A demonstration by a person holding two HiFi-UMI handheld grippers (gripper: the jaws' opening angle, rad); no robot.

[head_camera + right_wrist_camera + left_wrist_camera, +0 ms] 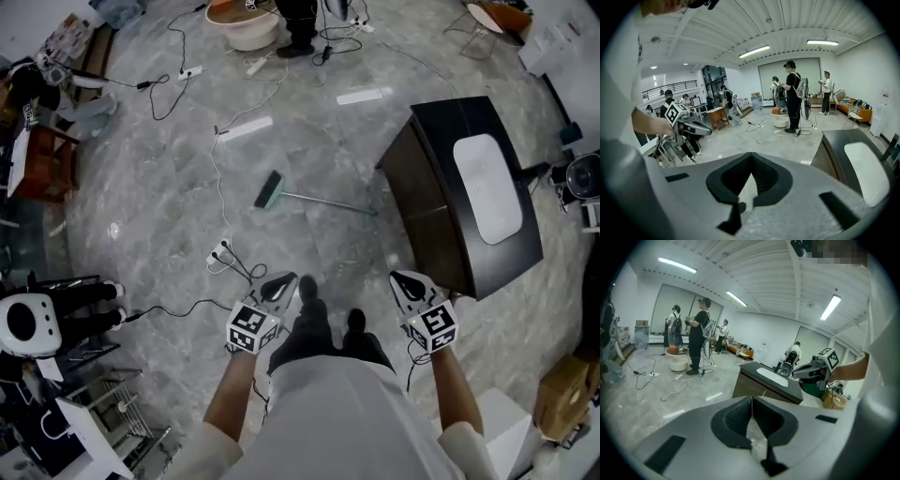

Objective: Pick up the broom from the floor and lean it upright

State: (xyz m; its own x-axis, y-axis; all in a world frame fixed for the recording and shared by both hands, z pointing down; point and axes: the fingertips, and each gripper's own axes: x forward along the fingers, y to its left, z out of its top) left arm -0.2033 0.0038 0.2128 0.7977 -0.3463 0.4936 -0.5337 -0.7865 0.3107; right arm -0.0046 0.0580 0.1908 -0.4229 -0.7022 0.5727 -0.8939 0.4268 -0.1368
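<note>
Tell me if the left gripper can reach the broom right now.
Probably not yet: the left gripper is shut, and the broom lies on the floor well ahead. Nothing blocks the way; stepping closer should do.

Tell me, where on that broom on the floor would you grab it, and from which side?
I'd take the broom by its thin handle, near the middle, coming down from above with jaws across it. It lies flat on the floor, so only its top is free. The brush head is bulkier, and the handle's tip lies close to the dark cabinet.
</note>
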